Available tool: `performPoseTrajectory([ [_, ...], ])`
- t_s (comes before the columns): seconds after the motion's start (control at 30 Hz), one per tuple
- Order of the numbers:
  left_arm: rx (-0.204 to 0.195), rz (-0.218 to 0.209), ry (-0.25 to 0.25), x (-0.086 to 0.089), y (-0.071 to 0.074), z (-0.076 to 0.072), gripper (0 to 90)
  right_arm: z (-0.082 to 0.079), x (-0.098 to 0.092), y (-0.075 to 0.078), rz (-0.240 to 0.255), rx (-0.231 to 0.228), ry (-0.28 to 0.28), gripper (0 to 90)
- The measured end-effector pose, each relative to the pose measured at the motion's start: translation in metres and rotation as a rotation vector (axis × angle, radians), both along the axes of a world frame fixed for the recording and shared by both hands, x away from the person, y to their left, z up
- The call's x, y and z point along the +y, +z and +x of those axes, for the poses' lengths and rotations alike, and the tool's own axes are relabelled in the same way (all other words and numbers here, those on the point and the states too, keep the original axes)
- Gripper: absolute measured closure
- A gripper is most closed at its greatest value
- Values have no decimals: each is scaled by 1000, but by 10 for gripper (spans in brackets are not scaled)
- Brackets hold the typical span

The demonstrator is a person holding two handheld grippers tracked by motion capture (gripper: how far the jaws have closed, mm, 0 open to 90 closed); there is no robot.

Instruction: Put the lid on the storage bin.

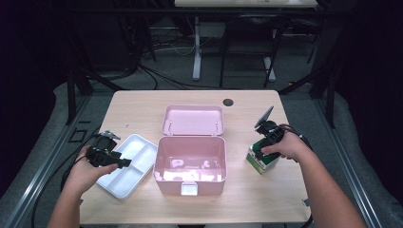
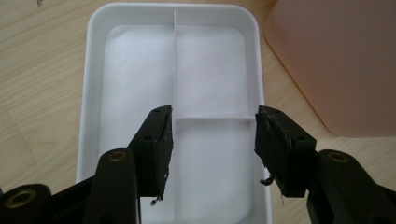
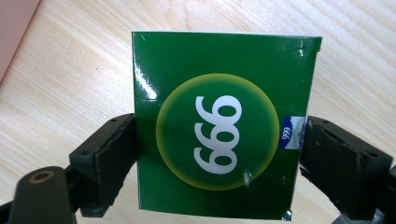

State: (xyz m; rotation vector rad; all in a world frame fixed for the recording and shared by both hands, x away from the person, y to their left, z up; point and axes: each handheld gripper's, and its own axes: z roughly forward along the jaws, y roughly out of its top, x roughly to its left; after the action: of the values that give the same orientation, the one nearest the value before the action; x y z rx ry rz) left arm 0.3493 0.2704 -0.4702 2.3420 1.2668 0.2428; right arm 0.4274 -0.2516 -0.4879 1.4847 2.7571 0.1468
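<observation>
The pink box stands open mid-surface, the white tray just left of it. Your right tool brackets the green carton on the surface at right: squeeze evenly across its flat sides before lifting. Your left tool hovers wide over the tray.

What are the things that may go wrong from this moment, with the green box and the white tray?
1. The right gripper has a jaw at each side of the green box, low on it. The glossy box might tilt or slip if lifted.
2. The left gripper hovers open over the white tray, which lies close beside the pink case. A push downward may shove the light tray against it.
</observation>
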Motion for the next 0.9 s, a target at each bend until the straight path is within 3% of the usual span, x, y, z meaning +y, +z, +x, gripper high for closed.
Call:
performPoseTrajectory([
  [0.57, -1, 0, 1, 0, 1, 0, 471, 1, 0, 2, -8, 24, -33, 156],
  [0.9, -1, 0, 1, 0, 1, 0, 471, 1, 0, 9, 17, 5, -31, 158],
])
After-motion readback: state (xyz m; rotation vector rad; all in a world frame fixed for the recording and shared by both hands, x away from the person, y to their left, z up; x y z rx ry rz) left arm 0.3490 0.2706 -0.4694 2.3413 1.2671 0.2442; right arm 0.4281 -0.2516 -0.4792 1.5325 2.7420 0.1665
